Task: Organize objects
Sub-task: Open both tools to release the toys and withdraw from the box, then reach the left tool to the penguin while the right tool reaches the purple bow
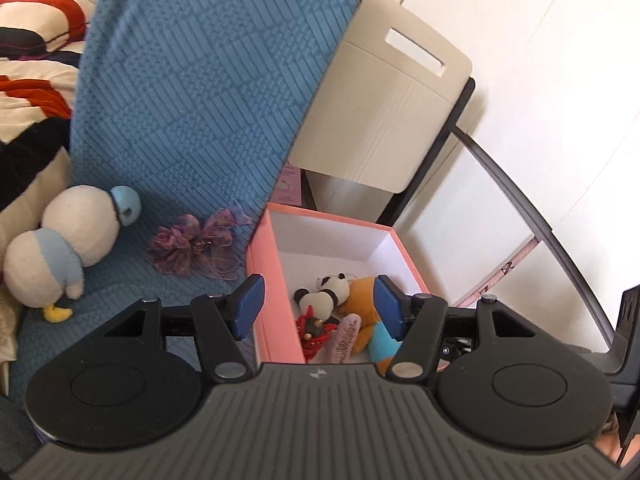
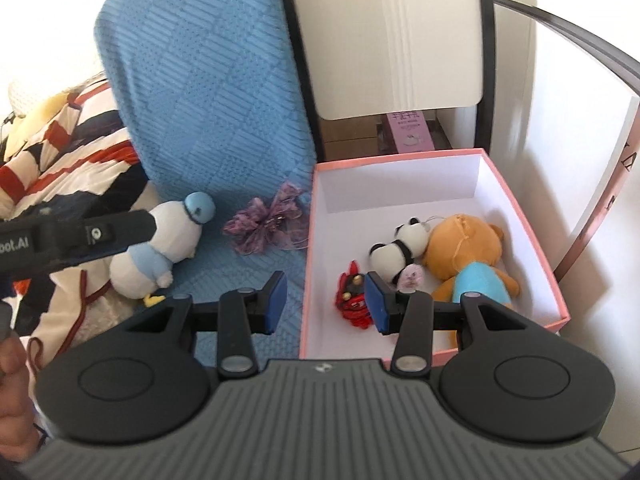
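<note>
The left tool (image 1: 316, 306) is seen spread wide with nothing between its blue pads (image 1: 249, 306); it is held above the near left wall of the pink box (image 1: 262, 280), one pad outside that wall and the other over the contents. The right tool (image 2: 326, 304) is likewise spread and empty, and it straddles the same near wall of the box from a slightly different angle.

Inside the box, a panda plush (image 2: 396, 250), an orange bear in a blue shirt (image 2: 466, 258), a red charm (image 2: 354, 294) and a small pink fuzzy item (image 2: 412, 276) are already gathered toward the near end. Two things are left outside on the blue textured cover (image 1: 192, 92): a purple ribbon bow (image 1: 196, 246) just beside the box wall, and a white and blue duck plush (image 1: 64, 248) farther off, near the striped blanket (image 2: 60, 152).

The bow is judged the riskiest pick. Its gauzy loops could be pinched at one edge only, so that it slips free or is dragged across the cover. The cover itself could be caught between the pads if the tool is lowered too far. The box wall could be nudged by the outer pad, since the bow lies so close to it. The duck is round and soft, so a shallow grip may be squeezed off. Whether the bow carries a hard clip cannot be told, the centre being too small to read.
</note>
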